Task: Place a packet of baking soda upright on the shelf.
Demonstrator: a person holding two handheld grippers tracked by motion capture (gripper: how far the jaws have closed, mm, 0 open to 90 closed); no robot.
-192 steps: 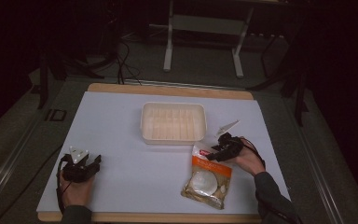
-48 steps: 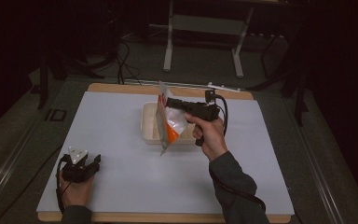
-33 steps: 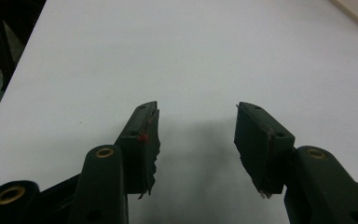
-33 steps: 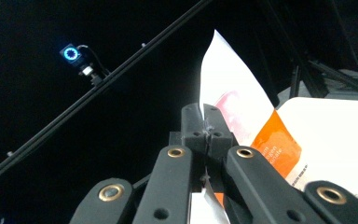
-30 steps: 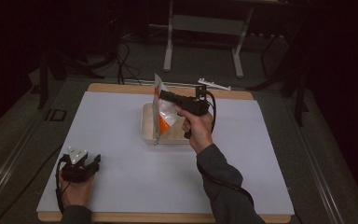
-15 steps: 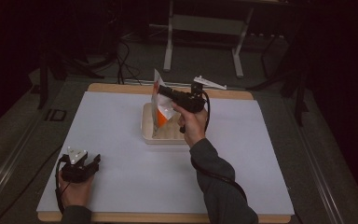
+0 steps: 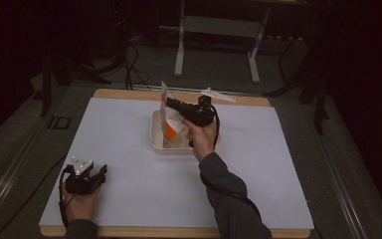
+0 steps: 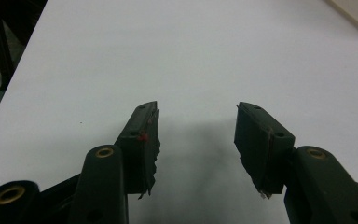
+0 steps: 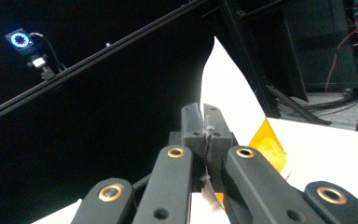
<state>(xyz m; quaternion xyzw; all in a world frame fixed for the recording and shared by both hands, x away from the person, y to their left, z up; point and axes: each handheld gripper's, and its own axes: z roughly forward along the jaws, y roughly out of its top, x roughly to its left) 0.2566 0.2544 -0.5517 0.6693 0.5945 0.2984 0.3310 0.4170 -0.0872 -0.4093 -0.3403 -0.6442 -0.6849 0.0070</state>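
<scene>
From the high view I have my right gripper (image 7: 168, 103) just above centre of the frame, jaws clenched on the top edge of a white-and-orange crinkly plastic food pouch (image 7: 169, 127), which hangs upright with its lower end already inside the shallow, cream-coloured rectangular plastic tray (image 7: 155, 139) at the middle of the white table mat (image 7: 129, 174). In the right gripper view the two black jaws meet tight around the thin film of the pouch (image 9: 235, 98), its white edge rising above them and an orange patch showing to the right. My left gripper (image 7: 95, 175) sits low in the lower left of the high view, resting on the mat well apart from the tray; the left gripper view shows its jaws spread wide with nothing but bare white surface between them. I judge the carrying part done: the pouch is lifted and brought over the tray, its bottom dipping in. What is left, as I read it, is to lower it fully, lay it flat in the tray, and let go.
</scene>
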